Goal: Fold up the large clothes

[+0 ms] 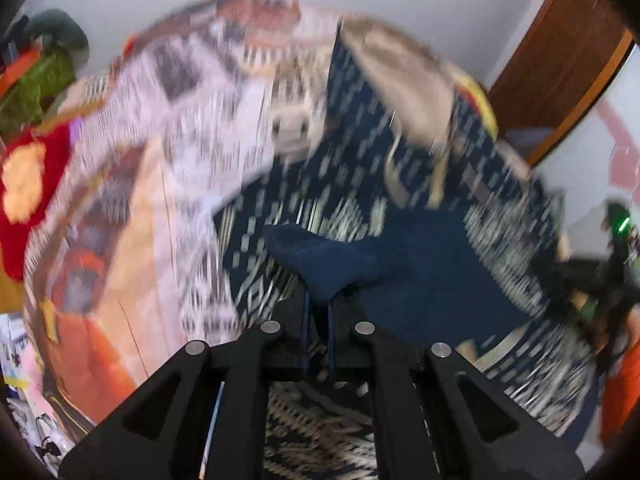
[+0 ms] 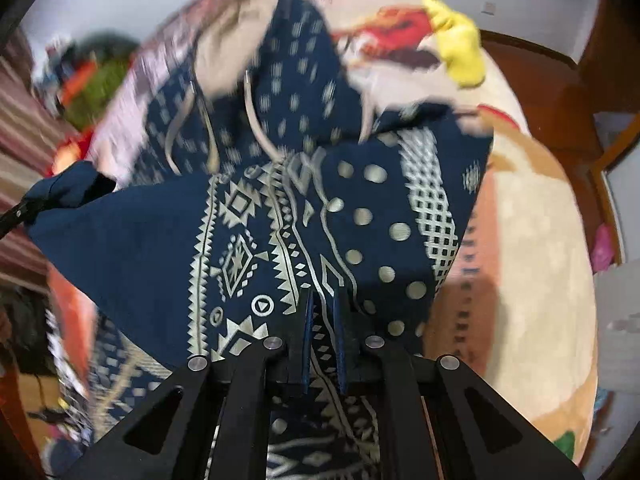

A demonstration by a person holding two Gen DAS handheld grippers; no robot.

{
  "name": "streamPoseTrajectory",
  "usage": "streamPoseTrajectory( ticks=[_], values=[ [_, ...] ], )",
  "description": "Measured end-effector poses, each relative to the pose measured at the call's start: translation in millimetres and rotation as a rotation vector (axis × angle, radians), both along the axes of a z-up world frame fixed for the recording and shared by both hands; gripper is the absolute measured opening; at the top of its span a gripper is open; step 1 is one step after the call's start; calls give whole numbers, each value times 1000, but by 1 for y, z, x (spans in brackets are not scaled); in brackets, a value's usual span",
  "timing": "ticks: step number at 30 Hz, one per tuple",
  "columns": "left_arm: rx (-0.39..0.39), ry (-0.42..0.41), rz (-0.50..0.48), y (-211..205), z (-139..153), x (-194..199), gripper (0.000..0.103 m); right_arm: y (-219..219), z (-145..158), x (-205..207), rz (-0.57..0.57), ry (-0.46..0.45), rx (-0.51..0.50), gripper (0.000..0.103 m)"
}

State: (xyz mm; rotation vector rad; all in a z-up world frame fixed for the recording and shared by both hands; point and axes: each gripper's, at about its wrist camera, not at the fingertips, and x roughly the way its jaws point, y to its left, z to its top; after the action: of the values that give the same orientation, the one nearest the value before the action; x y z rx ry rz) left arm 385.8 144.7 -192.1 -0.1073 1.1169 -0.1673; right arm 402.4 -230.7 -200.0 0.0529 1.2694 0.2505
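Note:
A navy hoodie (image 2: 280, 220) with a pale geometric print lies spread on the bed, and it also fills the blurred left wrist view (image 1: 400, 184). Its beige-lined hood (image 2: 228, 52) and drawstrings (image 2: 256, 120) lie at the far end. My right gripper (image 2: 322, 300) is shut on a patterned edge of the hoodie. My left gripper (image 1: 318, 304) is shut on a plain navy corner (image 1: 320, 256), lifted off the bed. The right wrist view shows that same corner (image 2: 68, 188) at the far left, with the left gripper's finger (image 2: 16, 212) on it.
A patterned blanket (image 2: 520, 220) in cream, orange and grey covers the bed under the hoodie (image 1: 180, 120). A yellow plush item (image 2: 460, 52) lies at the far end. Red and green things (image 1: 28, 184) sit at the left. Brown wooden furniture (image 1: 560, 60) stands at the right.

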Motion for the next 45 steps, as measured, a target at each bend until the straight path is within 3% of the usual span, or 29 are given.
streamPoseTrajectory(
  ticks=[2,5,7,14,16,18,23,25,26,28,30,32,35,37,43,45],
  values=[
    [8,56,-8,6,-28,-3,7,7,-4,-2,28,-6,-31,6],
    [0,101,11,16,-49,-10,23,8,-3,-2,42,-13,-45,6],
    [31,96,31,21,-55,-16,48,5,-5,-2,38,-8,-28,6],
    [101,14,-65,8,-30,-35,60,1,-1,-8,33,2,-14,6],
    [133,-46,-81,-6,-20,-33,73,3,2,-14,45,-3,-41,6],
    [182,-82,-98,-19,-19,-29,77,6,5,-22,71,-17,-82,6],
    [466,-36,-207,-65,-65,0,77,16,6,-40,172,-57,-190,6],
    [477,-60,-187,-66,-71,5,71,15,6,-47,201,-71,-216,6],
    [461,-68,-174,-65,-68,6,66,12,6,-51,206,-82,-216,6],
    [393,-70,-129,-55,-60,11,35,8,5,-54,201,-87,-204,6],
    [383,-87,-75,-43,-53,15,13,1,6,-55,185,-82,-180,6],
    [339,-108,-10,-24,-41,16,12,-4,7,-53,172,-71,-161,6],
    [203,-114,77,15,-27,12,12,-5,8,-51,159,-49,-159,6],
    [165,-106,121,37,-26,7,12,-5,15,-47,144,-46,-164,6],
    [38,29,205,83,-58,-13,12,-14,37,-27,58,-133,-192,6],
    [3,69,219,89,-67,-22,20,-18,26,-16,39,-102,-220,6]
  ],
)
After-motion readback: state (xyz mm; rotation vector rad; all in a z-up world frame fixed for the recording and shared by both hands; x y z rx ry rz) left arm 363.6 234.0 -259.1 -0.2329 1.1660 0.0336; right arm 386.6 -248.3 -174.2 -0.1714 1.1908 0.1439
